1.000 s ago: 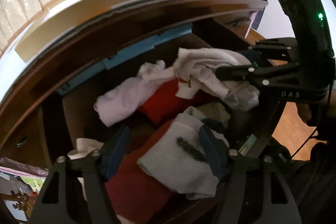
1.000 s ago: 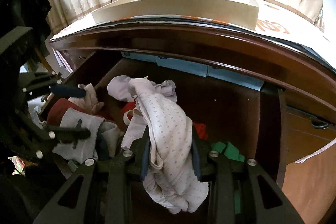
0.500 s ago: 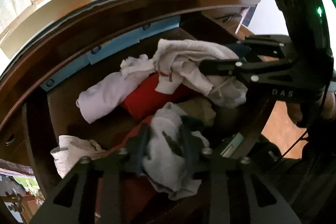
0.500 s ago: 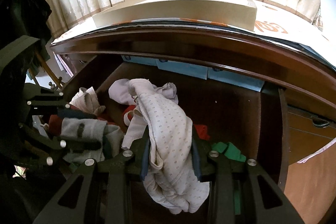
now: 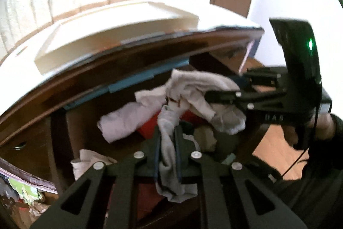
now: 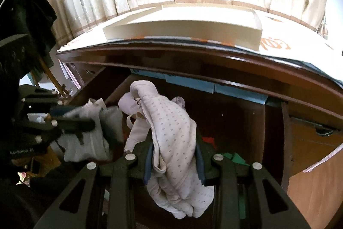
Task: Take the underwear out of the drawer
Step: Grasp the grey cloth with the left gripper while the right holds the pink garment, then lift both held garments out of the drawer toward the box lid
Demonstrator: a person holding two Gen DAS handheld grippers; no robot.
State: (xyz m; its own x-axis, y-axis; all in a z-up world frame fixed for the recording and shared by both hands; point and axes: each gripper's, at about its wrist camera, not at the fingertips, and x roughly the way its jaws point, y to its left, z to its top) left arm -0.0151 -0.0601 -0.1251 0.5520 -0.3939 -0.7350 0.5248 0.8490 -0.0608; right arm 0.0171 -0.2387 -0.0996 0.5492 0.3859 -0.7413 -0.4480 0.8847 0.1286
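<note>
Left tongs [image 5: 167, 151] pressed nearly together, pinching a grey underwear piece [image 5: 169, 164] at lower centre of the frame; its long axis runs vertically, hanging between the pads above the open drawer [image 5: 85, 128]. Right tongs [image 6: 173, 162] partly spread, gripping a dotted white underwear piece [image 6: 171, 134], draped top to bottom, lower centre.

Dotted cream underwear [image 6: 173, 134] and grey underwear [image 5: 169, 147], bunched, draped above open wooden drawer [image 6: 235, 119].
</note>
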